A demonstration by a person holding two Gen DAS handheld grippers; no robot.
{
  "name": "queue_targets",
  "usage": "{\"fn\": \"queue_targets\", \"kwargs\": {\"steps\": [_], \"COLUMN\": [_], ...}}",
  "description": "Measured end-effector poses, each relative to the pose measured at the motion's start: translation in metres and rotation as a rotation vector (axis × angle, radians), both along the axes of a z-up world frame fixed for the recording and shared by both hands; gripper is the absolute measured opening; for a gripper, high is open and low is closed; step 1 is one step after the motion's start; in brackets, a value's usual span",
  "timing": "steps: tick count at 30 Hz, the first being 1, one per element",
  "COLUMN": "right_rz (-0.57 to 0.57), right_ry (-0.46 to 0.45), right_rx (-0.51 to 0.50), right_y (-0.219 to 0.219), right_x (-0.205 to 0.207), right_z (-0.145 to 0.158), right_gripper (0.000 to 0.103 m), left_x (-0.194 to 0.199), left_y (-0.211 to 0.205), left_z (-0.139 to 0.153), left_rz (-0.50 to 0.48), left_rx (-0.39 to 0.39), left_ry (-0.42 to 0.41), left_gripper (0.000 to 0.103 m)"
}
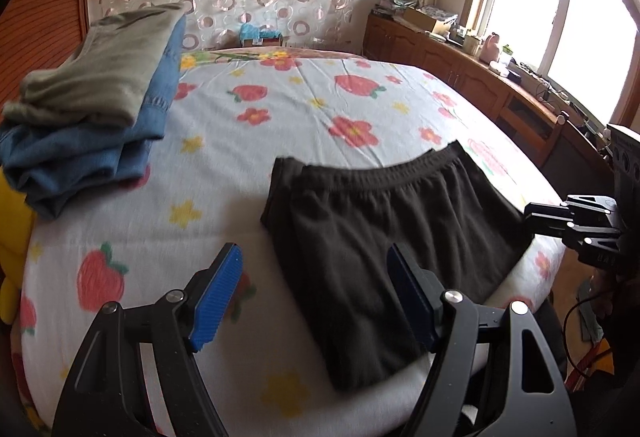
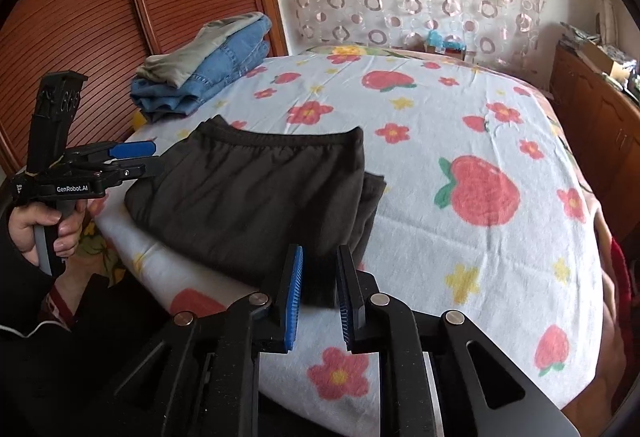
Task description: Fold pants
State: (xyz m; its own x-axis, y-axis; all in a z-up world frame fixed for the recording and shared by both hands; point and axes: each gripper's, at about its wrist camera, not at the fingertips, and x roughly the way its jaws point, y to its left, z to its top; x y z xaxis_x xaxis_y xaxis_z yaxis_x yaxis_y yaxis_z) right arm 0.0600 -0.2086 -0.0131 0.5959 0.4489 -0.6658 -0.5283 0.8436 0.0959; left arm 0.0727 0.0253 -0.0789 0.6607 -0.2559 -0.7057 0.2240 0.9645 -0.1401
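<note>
Left wrist view: we see our left tool (image 1: pixel 314 291) wide open, gripping nothing, over the near edge of the dark pants (image 1: pixel 384 233), folded on the bed (image 1: pixel 248 141). Right tool (image 2: pixel 319 295): narrow gap, pants corner between pads, contact unclear. Folded clothes stack (image 1: pixel 92 109) far left.

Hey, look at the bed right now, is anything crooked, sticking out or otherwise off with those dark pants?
Mostly tidy. The dark pants lie folded on the bed sheet, but an under layer pokes out past one side edge, so the layers are not flush. Both grippers, left and right, are open, holding nothing.
</note>
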Motion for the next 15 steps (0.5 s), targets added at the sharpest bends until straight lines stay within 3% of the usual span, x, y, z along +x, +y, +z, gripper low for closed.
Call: {"fn": "queue_targets", "kwargs": {"steps": [4, 10, 15], "right_rz": [-0.036, -0.081, -0.107], "right_ry": [0.009, 0.029, 0.015], "right_rx": [-0.01, 0.01, -0.029], "right_y": [0.007, 0.018, 0.028], "right_x": [0.017, 0.044, 0.056], "right_z": [0.001, -0.002, -0.008], "right_gripper": [0.024, 0.024, 0.024], "left_x": [0.018, 0.036, 0.043], "left_y": [-0.004, -0.005, -0.003], "left_z": [-0.001, -0.006, -0.013], "left_rz": [-0.001, 0.0, -0.007], "left_rx": [0.005, 0.009, -0.008], "left_ry": [0.003, 0.017, 0.043], "left_gripper": [0.076, 0.076, 0.075]}}
